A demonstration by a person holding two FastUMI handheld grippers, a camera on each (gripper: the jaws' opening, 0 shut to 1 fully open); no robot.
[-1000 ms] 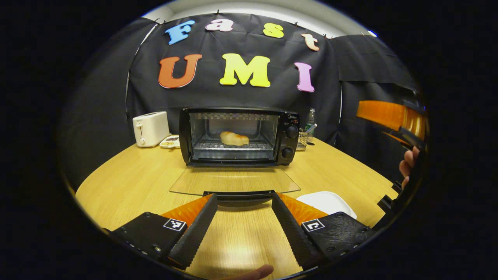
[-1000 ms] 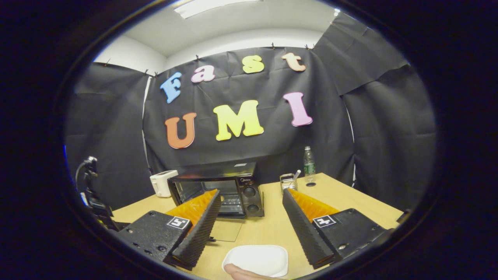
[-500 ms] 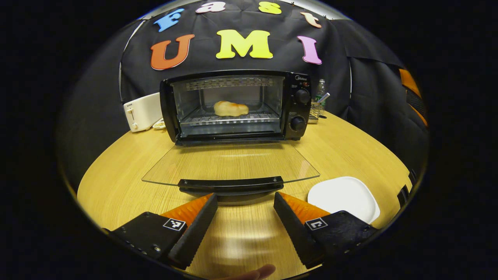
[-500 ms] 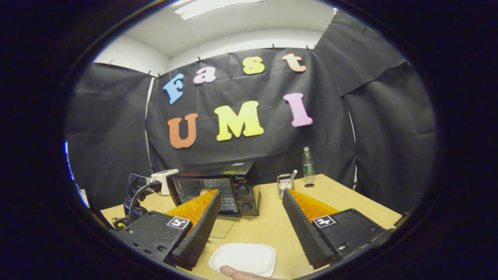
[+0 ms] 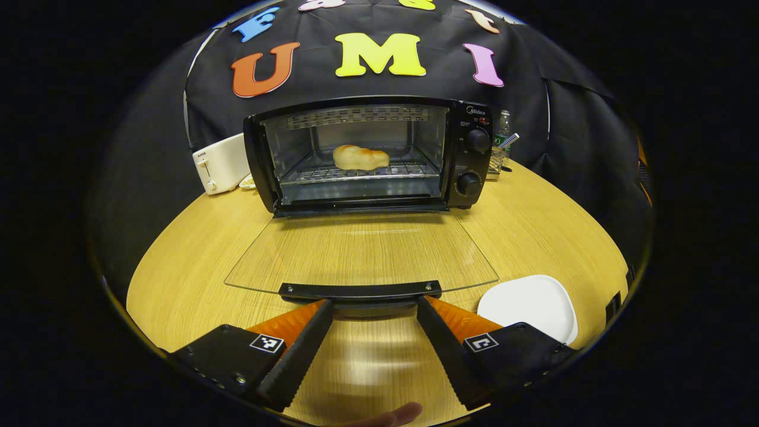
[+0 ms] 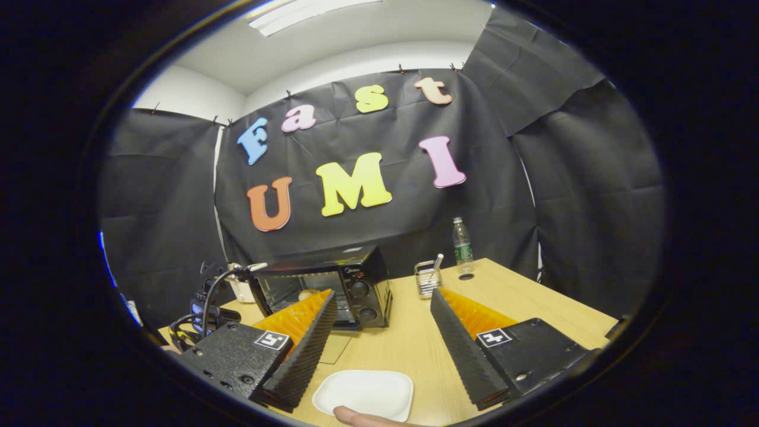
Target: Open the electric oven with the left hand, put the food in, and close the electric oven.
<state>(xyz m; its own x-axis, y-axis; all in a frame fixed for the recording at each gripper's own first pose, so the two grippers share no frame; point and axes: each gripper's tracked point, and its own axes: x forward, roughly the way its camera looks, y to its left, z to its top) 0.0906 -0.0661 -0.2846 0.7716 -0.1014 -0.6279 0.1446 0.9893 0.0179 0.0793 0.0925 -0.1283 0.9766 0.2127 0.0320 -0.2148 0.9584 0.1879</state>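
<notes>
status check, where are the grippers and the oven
Left gripper open, at glass door handle. Right gripper open, empty. Black electric oven open, bread roll on rack. White plate empty beside door.

Sitting at the back middle of the table (image 5: 190, 249): the electric oven (image 5: 367, 154), door (image 5: 362, 252) lying flat toward the left gripper view's camera. Resting inside on the rack (image 5: 356, 173): the food (image 5: 360, 158). Standing left of the oven: a toaster (image 5: 220, 162). Standing behind its right side: a wire holder (image 5: 497, 158) and a bottle (image 5: 503, 123). Lying right of the door's handle (image 5: 360, 290): a plate (image 5: 528, 305).
</notes>
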